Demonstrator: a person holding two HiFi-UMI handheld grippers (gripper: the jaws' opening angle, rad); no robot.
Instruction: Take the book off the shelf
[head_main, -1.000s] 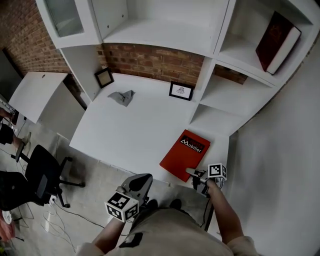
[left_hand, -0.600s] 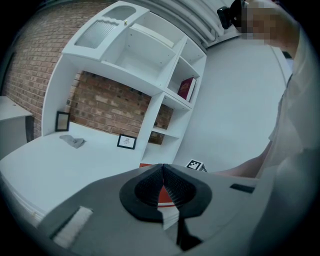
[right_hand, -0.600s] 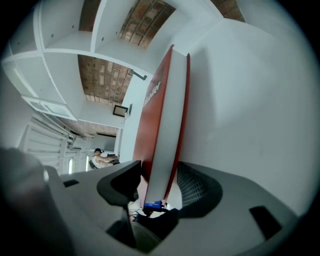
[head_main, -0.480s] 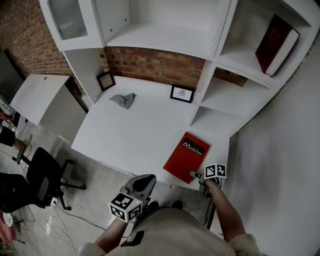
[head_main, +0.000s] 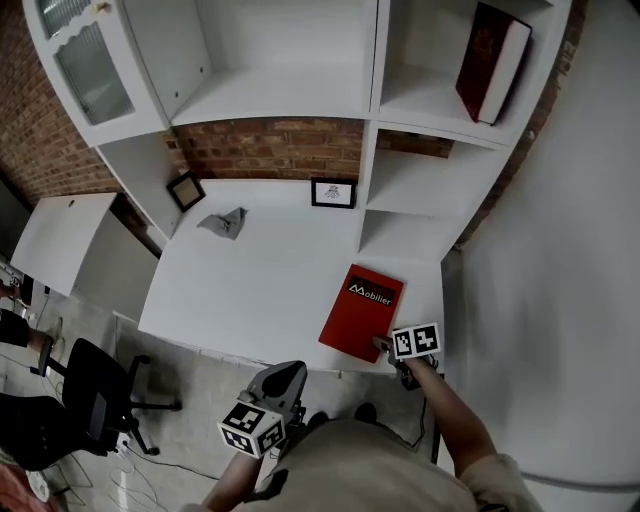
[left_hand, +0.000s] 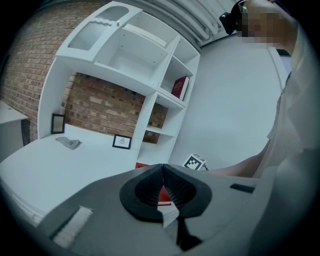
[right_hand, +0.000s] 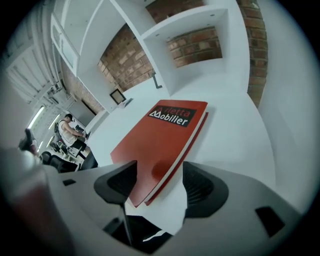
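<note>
A red book titled "Mobilier" lies flat on the white desk, near its front right corner. My right gripper is at the book's near corner. In the right gripper view the gripper has that corner of the book between its jaws, which have just been opening; the pads stand clear of it. My left gripper hangs below the desk's front edge, shut and empty. A dark red book leans on the top right shelf.
Two small picture frames and a crumpled grey cloth sit at the back of the desk. Open white shelves rise at the right. An office chair stands on the floor to the left.
My right gripper has rolled at the book's near corner, and its marker cube now faces up. The red book has stayed flat on the desk. The left gripper has barely moved.
</note>
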